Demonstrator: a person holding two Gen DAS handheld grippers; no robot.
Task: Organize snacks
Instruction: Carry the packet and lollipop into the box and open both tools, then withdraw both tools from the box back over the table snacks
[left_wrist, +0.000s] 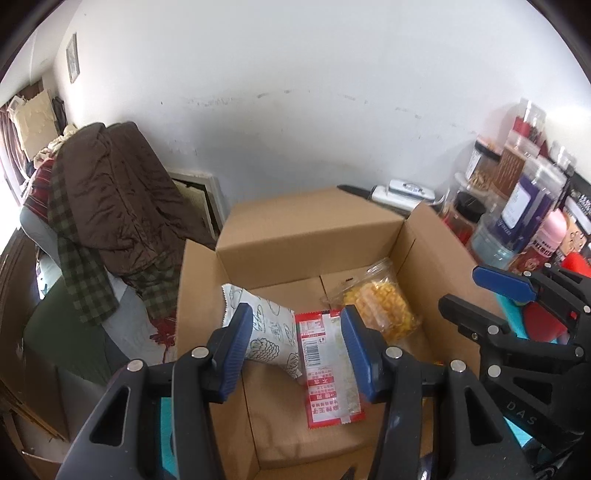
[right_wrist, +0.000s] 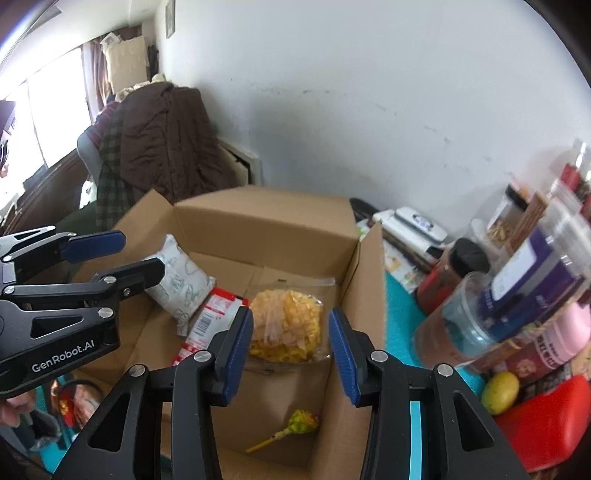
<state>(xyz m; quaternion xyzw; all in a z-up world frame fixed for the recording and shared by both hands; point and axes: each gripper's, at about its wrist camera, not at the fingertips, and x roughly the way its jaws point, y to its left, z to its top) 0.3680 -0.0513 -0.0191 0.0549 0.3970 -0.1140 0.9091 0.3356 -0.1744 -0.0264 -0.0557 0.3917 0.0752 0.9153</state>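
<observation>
An open cardboard box holds a white printed snack pouch, a red-and-white packet, a clear bag of yellow snacks and a lollipop. My left gripper is open and empty, above the pouch and red packet. It also shows in the right wrist view. My right gripper is open and empty, above the yellow bag. It also shows in the left wrist view.
Jars and bottles crowd the right on a teal mat. A yellow fruit and a red item lie near them. A chair draped in brown clothing stands left. A white wall is behind.
</observation>
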